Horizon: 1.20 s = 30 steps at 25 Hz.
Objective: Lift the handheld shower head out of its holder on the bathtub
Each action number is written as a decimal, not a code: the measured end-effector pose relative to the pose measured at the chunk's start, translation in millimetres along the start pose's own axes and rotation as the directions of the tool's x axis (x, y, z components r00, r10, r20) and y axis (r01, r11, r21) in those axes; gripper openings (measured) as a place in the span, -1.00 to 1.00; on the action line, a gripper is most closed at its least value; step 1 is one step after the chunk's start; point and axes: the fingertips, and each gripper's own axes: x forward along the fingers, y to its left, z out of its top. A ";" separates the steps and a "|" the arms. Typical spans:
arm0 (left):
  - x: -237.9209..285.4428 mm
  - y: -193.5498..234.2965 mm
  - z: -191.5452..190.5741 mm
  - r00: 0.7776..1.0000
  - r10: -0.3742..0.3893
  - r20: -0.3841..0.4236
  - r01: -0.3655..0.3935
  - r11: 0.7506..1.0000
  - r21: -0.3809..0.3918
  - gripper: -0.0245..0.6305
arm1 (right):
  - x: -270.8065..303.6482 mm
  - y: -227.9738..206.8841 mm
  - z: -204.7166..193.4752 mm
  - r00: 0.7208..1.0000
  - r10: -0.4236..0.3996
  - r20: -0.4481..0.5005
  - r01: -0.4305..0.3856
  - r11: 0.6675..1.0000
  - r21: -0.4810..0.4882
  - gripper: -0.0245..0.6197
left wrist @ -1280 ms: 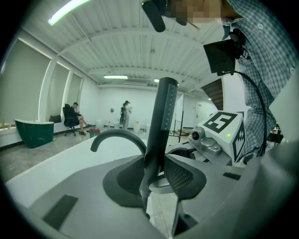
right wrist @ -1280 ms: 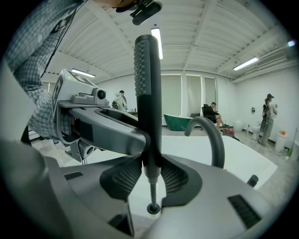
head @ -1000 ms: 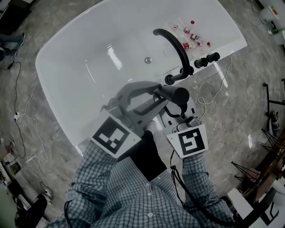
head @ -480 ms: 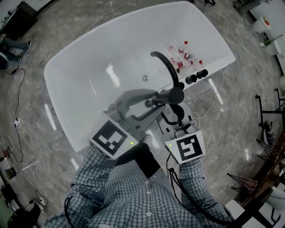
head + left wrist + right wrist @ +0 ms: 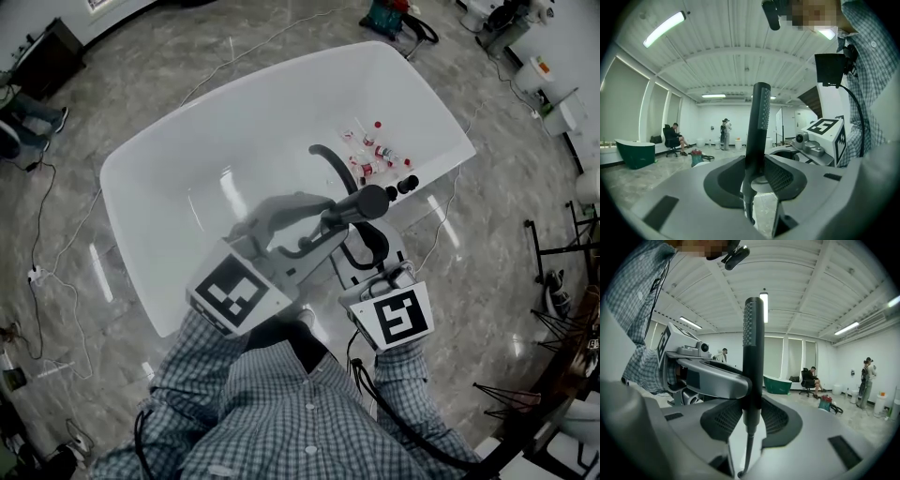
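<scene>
Shower head (image 5: 367,202) rose clear above bathtub (image 5: 169,169); left gripper (image 5: 757,174) and right gripper (image 5: 751,417) both clamped it upright from opposite sides

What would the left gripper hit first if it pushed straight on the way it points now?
The shower head: it stands upright, clamped between the jaws of the left gripper. Past it the line looks free across the open room floor, though depth there is hard to judge.

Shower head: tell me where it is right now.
In the head view the shower head is near centre, gripped by both the left gripper and the right gripper. It is above the bathtub's near rim, beside the black faucet.
</scene>
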 end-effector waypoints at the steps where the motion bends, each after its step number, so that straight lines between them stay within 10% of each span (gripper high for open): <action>1: -1.5 -1.6 5.9 1.000 0.001 0.007 -0.001 1.000 0.002 -0.52 | -2.5 0.1 5.7 1.000 -0.001 0.004 0.001 1.000 -0.001 -0.54; 30: -38.7 -21.2 122.8 0.978 -0.024 0.208 0.002 0.994 0.106 -0.54 | -38.3 6.7 121.3 0.983 0.006 0.182 0.001 0.999 -0.037 -0.55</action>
